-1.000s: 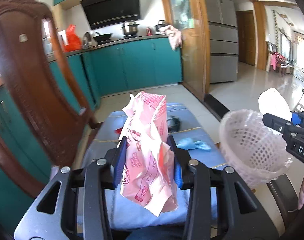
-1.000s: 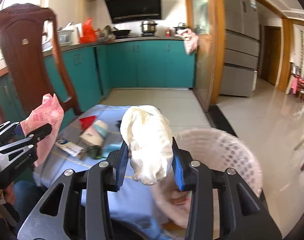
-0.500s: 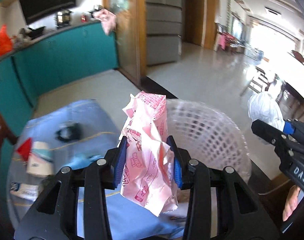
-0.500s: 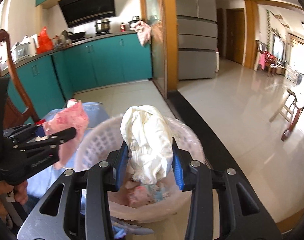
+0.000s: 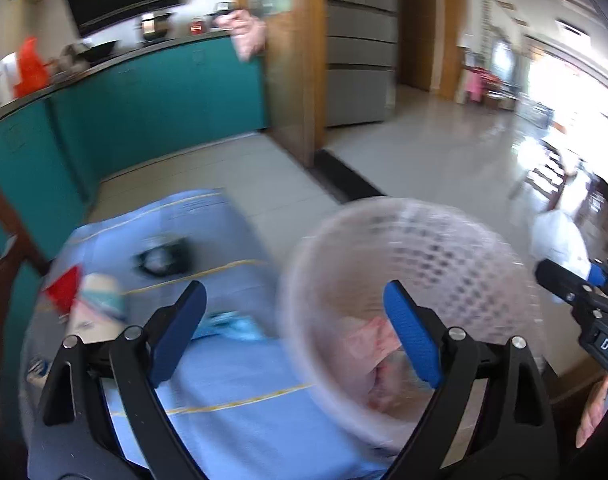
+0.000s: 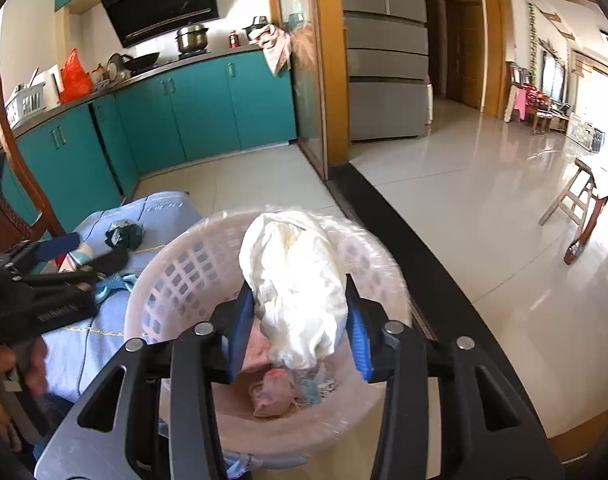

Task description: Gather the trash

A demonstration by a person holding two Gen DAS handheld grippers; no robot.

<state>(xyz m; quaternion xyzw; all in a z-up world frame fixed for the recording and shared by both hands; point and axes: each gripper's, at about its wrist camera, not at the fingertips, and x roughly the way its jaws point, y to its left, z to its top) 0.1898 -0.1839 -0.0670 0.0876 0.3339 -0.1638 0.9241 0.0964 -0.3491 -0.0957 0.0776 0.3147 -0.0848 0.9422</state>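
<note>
My left gripper (image 5: 294, 288) hangs over the near rim of the white mesh basket (image 5: 443, 256), jaws opening wide with nothing between them. The pink wrapper (image 5: 371, 336) lies inside the basket. My right gripper (image 6: 298, 292) is above the same basket (image 6: 176, 272), its jaws opening, and the crumpled white bag (image 6: 296, 264) still stands upright between the blue pads. In the left wrist view the right gripper (image 5: 563, 280) and its white bag (image 5: 559, 236) show at the far right. The left gripper (image 6: 88, 250) appears at the left of the right wrist view.
The basket stands at the right edge of a table with a blue cloth (image 5: 232, 368). On the cloth lie a dark crumpled wad (image 5: 164, 260), a red-and-white carton (image 5: 96, 300) and a light blue scrap (image 5: 232, 324). A wooden chair (image 6: 8, 160) stands left; teal cabinets behind.
The left gripper has opened and the pink wrapper has dropped into the basket. Both grippers have swung right and down over the basket. The right jaws have widened slightly around the white bag.
</note>
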